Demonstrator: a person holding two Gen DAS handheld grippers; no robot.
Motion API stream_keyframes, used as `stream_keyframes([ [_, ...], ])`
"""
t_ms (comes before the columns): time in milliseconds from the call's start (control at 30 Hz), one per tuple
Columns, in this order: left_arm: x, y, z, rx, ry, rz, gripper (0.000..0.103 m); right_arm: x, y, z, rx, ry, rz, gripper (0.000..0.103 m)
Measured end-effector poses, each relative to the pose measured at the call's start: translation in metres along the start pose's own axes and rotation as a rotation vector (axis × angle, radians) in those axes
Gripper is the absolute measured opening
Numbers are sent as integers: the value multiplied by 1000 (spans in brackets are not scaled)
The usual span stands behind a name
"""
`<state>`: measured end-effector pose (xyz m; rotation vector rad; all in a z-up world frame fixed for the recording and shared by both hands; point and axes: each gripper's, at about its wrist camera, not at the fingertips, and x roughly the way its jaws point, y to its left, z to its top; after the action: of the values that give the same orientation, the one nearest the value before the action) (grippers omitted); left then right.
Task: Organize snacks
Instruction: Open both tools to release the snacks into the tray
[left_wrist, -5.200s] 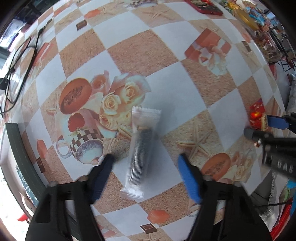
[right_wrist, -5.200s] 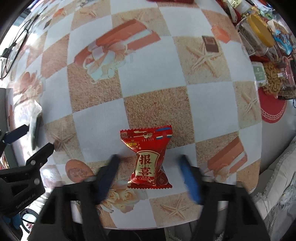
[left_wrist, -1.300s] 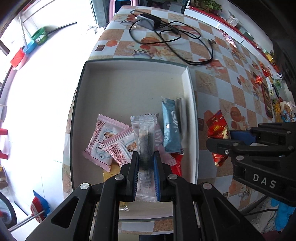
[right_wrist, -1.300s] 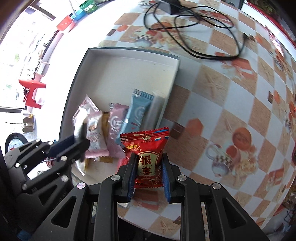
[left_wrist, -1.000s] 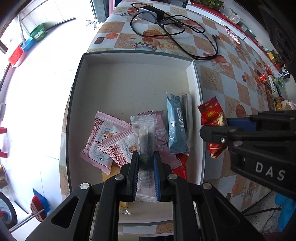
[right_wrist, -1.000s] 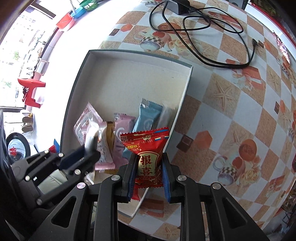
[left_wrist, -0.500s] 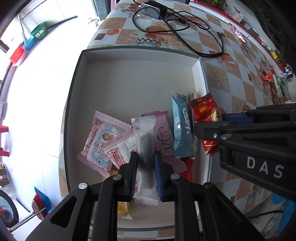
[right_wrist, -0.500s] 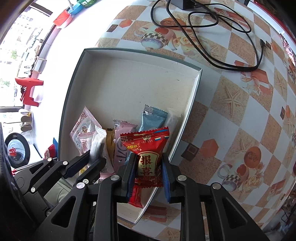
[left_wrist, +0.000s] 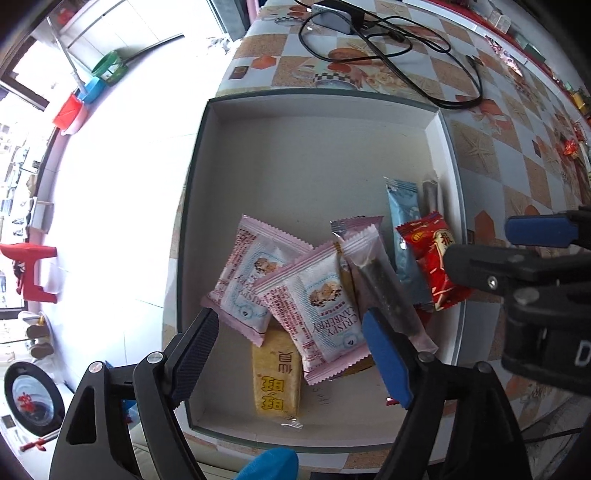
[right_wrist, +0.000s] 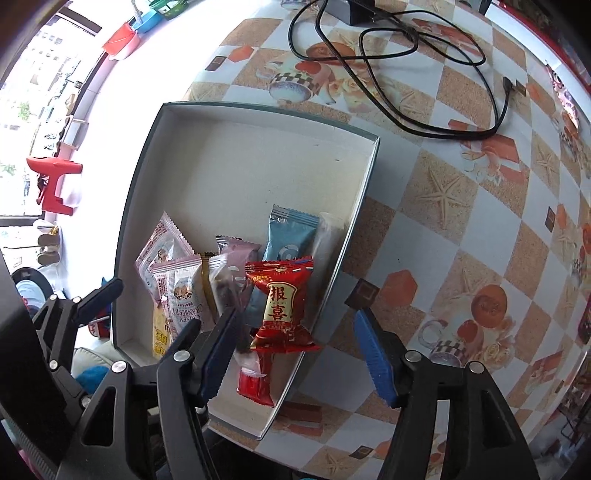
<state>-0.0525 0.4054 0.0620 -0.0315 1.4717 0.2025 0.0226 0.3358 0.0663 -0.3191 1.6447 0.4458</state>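
Observation:
A shallow white box (left_wrist: 321, 101) with a dark rim holds several snack packets. My left gripper (left_wrist: 291, 356) hangs over its near end with jaws opening. The clear packet with a dark bar (left_wrist: 384, 280) lies loose on the pile, its lower end beside the blue right pad (left_wrist: 386, 360). My right gripper (right_wrist: 297, 354) is over the box's right wall (right_wrist: 354, 236), jaws opening. The red packet (right_wrist: 280, 306) sits free between and beyond its fingers, leaning on the blue packet (right_wrist: 291, 232). Two pink packets (left_wrist: 258, 273) and a yellow one (left_wrist: 277, 384) lie under the left gripper.
The box sits at the table's left edge, with bright floor and a red stool (right_wrist: 51, 177) beyond. A black cable and charger (right_wrist: 406, 55) lie on the checked tablecloth (right_wrist: 461, 221) behind the box. A second red packet (right_wrist: 255, 384) lies at the box's near right corner.
Both grippers went from shut to wide apart. The clear packet dropped slanted onto the pile, and the red packet dropped inside the box by its right wall.

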Motion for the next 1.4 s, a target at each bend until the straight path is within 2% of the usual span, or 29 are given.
stream_keyframes([
  [33,-1,1,-1,-2,-1,7,83,-2,0,-3,0,-8,-4,95],
  [67,-2,2,-1,-5,-1,10,83,-4,1,-4,-2,-22,-5,103],
  [467,-10,5,-12,11,10,9,83,-24,6,-22,-53,-77,-89,103],
  [1400,-15,6,-17,21,6,-5,83,-29,22,-28,-126,-88,-128,103],
])
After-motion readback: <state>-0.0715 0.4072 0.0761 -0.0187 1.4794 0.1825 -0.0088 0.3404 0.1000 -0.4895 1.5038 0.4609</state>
